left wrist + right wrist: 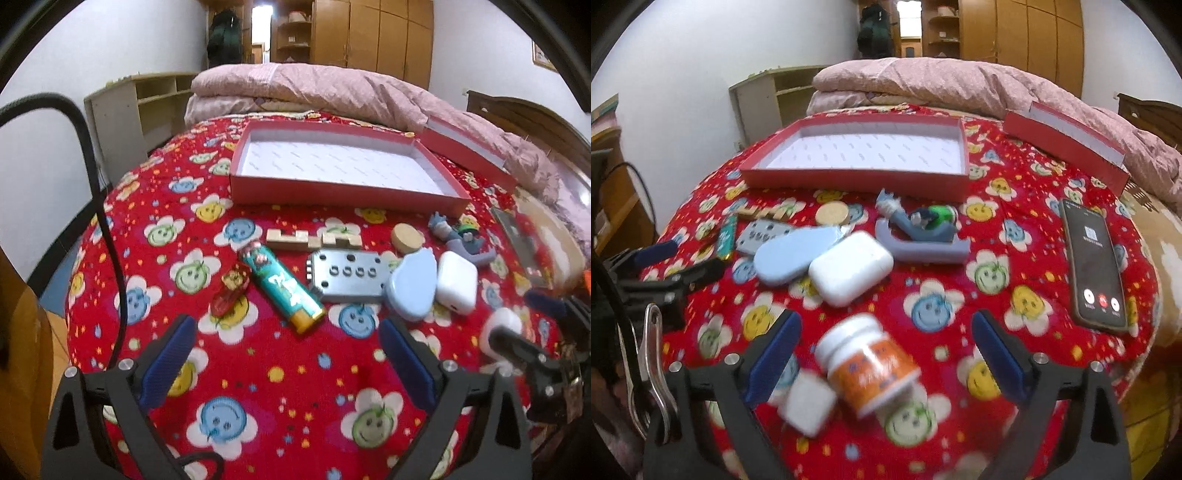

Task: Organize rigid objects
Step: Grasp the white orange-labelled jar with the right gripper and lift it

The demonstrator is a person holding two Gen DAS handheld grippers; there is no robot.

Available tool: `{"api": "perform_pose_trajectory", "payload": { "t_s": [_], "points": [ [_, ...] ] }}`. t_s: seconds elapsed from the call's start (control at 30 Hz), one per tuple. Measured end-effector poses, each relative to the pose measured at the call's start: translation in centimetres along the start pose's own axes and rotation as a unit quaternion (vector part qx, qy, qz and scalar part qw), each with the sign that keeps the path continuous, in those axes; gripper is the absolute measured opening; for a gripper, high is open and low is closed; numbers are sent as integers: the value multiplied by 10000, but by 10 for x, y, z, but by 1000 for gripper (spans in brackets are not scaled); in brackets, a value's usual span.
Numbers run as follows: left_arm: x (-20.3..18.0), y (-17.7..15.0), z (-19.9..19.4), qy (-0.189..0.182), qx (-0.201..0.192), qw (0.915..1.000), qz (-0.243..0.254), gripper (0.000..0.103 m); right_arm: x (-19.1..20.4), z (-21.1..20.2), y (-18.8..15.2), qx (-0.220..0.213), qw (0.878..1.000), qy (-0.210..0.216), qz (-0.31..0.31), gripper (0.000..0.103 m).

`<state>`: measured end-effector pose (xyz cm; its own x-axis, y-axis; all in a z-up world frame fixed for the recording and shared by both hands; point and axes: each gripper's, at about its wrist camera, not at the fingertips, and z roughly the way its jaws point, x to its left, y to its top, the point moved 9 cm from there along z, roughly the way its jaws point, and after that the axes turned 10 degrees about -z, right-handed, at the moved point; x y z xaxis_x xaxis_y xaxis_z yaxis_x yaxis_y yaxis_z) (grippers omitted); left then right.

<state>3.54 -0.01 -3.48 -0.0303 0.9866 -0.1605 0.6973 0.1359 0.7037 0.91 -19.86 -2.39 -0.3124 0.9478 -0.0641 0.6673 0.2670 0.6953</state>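
Observation:
An open red box [343, 192] with a white lining lies at the back of the red patterned bedspread. In front of it lie a wooden puzzle piece [314, 238], a teal lighter [280, 290], a small red toy car [229, 295], a grey metal plate [347, 275], a light blue case [412, 284], a white case [456, 282], a cork disc [406, 238] and a grey figurine [923, 232]. My left gripper [288, 358] is open over bare bedspread, short of the lighter. My right gripper [886, 354] is open around a tipped orange-labelled bottle [871, 365], pads clear of it. A small white block [809, 402] lies beside the bottle.
The box's red lid [1067, 144] leans at the back right against a pink quilt [942, 85]. A phone [1093, 262] with a lit screen lies on the right of the bedspread. A black cable [99, 192] hangs left of my left gripper. Shelving stands by the far wall.

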Motion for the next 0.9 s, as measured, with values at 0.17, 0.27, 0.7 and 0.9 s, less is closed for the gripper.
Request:
{"api": "perform_pose_trajectory", "payload": {
  "t_s": [0.17, 0.27, 0.7, 0.9],
  "points": [
    [3, -3, -13, -47, -68, 10000, 31, 101, 4, -17, -11, 7, 9999, 106, 28, 90],
    [0, -7, -19, -173, 5, 9998, 24, 101, 4, -24, -12, -80, 9999, 103, 18, 88],
    [-45, -33, -28, -842, 450, 9946, 411, 101, 0, -14, -15, 31, 9985, 484, 247, 51],
    [-75, -49, -31, -1310, 698, 9864, 711, 101, -14, -17, -18, -31, 9977, 462, 489, 48]
  ]
}}
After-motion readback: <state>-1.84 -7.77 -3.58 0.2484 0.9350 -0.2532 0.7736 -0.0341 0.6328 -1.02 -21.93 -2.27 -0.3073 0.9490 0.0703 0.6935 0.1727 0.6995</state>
